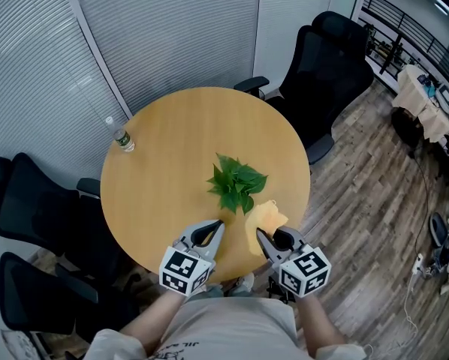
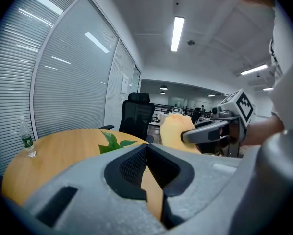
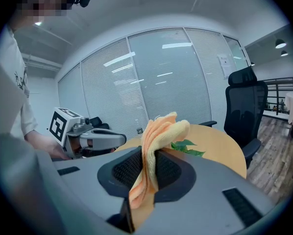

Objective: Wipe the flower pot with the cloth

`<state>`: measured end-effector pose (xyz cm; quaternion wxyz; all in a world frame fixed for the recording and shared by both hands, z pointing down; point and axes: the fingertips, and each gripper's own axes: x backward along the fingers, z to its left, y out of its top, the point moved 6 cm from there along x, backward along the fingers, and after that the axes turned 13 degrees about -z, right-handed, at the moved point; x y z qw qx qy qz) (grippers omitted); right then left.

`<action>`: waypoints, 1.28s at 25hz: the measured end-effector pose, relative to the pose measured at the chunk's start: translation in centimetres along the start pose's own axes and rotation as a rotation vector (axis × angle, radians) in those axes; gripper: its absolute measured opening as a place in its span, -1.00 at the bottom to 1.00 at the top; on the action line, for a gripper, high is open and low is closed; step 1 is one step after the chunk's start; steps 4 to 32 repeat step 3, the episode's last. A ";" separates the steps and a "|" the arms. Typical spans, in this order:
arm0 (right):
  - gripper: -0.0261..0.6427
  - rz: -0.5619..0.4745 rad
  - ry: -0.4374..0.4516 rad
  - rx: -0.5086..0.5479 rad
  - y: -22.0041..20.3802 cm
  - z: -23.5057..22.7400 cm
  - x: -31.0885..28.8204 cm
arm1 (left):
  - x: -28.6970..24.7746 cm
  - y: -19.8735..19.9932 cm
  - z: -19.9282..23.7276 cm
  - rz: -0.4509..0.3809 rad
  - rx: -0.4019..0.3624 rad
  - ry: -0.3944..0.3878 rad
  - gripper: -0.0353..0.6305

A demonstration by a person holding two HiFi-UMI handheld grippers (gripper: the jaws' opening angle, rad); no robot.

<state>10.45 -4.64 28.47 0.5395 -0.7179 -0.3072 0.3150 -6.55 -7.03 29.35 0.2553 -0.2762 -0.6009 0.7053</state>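
Cloth (image 1: 268,217) yellow-orange; leaves (image 1: 236,182) green; table (image 1: 172,148) tan; chairs (image 1: 326,58) black; blinds (image 1: 157,28) grey-striped

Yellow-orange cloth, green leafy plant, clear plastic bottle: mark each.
yellow-orange cloth (image 3: 158,131), right gripper view, bunched top fold
green leafy plant (image 1: 236,182), head view, centre leaves
clear plastic bottle (image 1: 122,137), head view, labelled body
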 end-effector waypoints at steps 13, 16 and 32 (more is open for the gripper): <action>-0.74 -0.002 -0.006 -0.001 0.2 -0.2 0.1 | 0.1 -0.1 0.0 0.003 0.005 0.005 -0.86; -0.74 -0.002 -0.006 -0.001 0.2 -0.2 0.1 | 0.1 -0.1 0.0 0.003 0.005 0.005 -0.86; -0.74 -0.002 -0.006 -0.001 0.2 -0.2 0.1 | 0.1 -0.1 0.0 0.003 0.005 0.005 -0.86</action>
